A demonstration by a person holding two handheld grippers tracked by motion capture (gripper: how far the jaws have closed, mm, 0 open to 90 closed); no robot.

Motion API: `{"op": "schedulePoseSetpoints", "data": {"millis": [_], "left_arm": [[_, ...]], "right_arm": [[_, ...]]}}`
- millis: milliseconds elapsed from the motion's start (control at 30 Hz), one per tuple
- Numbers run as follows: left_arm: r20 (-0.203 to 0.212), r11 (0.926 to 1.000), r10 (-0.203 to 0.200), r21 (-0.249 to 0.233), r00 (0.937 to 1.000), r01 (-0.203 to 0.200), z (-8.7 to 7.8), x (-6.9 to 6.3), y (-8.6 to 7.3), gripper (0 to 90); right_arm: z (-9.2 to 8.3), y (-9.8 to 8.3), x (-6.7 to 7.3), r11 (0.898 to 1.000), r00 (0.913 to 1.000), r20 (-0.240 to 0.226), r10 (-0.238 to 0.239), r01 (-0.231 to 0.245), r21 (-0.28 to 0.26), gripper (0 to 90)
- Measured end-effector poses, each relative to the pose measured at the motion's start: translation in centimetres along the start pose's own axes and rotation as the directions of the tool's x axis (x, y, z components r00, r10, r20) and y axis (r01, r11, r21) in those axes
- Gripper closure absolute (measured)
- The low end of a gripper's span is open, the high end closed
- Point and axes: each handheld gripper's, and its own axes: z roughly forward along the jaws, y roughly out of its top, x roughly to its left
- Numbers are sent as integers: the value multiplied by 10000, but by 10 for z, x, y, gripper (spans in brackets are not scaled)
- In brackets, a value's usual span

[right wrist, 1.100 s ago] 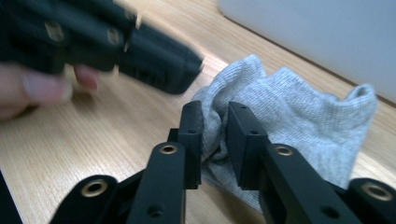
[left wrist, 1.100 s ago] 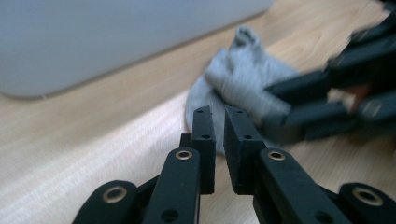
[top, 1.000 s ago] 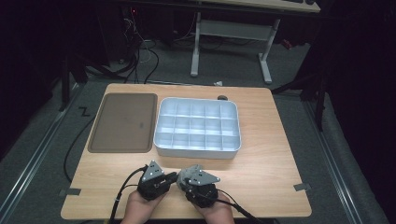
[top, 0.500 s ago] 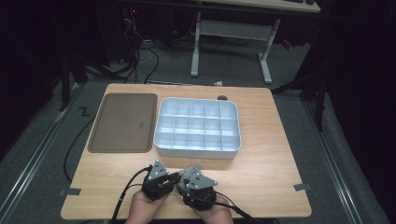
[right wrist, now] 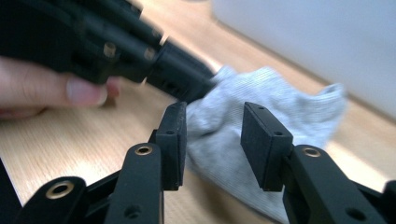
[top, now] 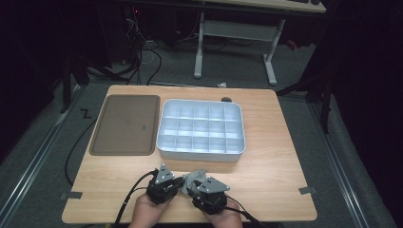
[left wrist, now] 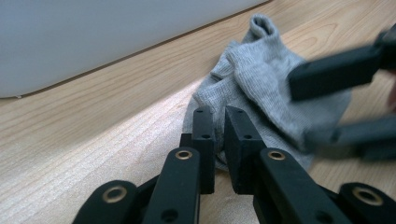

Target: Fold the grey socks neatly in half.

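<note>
My left gripper (left wrist: 219, 140) has its jaws nearly together, pinching the near edge of the grey sock (left wrist: 261, 88) – in its own view the two pads sit close with a fold of knit running in between them. My right gripper (right wrist: 212, 140) stands with its jaws apart; they have just been opening, and the sock (right wrist: 261, 116) lies between and beyond the pads without either one pressing on it, so I judge the right has no hold yet. The sock rests crumpled on the table (top: 266, 171) at the near edge, between my two grippers (top: 164, 185) (top: 209, 192) and just short of the white bin (top: 199, 152). As I read it, the work is at its start: the sock is bunched, one corner secured, nothing spread or folded, nothing in the bin's compartments and nothing on the brown tray (top: 126, 123) to its left – what remains is a second grip and whatever follows. The high view gives the layout, both hands low at the table's front with the sock (top: 195, 176) a small grey lump between them, but not the jaws. The left gripper view shows the pinch and the other gripper's blurred jaw (left wrist: 336, 70) over the cloth; the right gripper view shows a fingertip (right wrist: 79, 91) of my left hand and the gap around the sock.
</note>
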Motion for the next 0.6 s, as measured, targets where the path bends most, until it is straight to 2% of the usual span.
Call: {"op": "schedulePoseSetpoints", "data": {"millis": [100, 133, 200, 333, 467, 600], "left_arm": [[110, 10000, -57, 25, 9999, 57, 0, 1, 0, 840], [128, 10000, -66, 42, 9999, 66, 0, 1, 0, 842], [159, 10000, -42, 75, 9999, 41, 0, 2, 0, 844], [112, 9999, 26, 105, 9999, -27, 1, 1, 0, 847], [105, 9999, 35, 119, 9999, -36, 1, 0, 0, 849], [120, 9999, 46, 135, 9999, -47, 1, 0, 0, 851]], "right_arm": [[4, -1, 3, 10000, 10000, 17, 40, -40, 9, 669], [4, -1, 2, 9999, 9999, 78, 107, -108, 14, 721], [4, 0, 1, 9999, 9998, 165, 121, -122, 54, 886], [-1, 7, 2, 9998, 9998, 182, 23, -19, -216, 895], [-1, 14, 7, 9991, 9993, -361, 110, -125, -416, 895], [2, 14, 12, 9992, 9984, -563, 25, -48, -407, 897]]}}
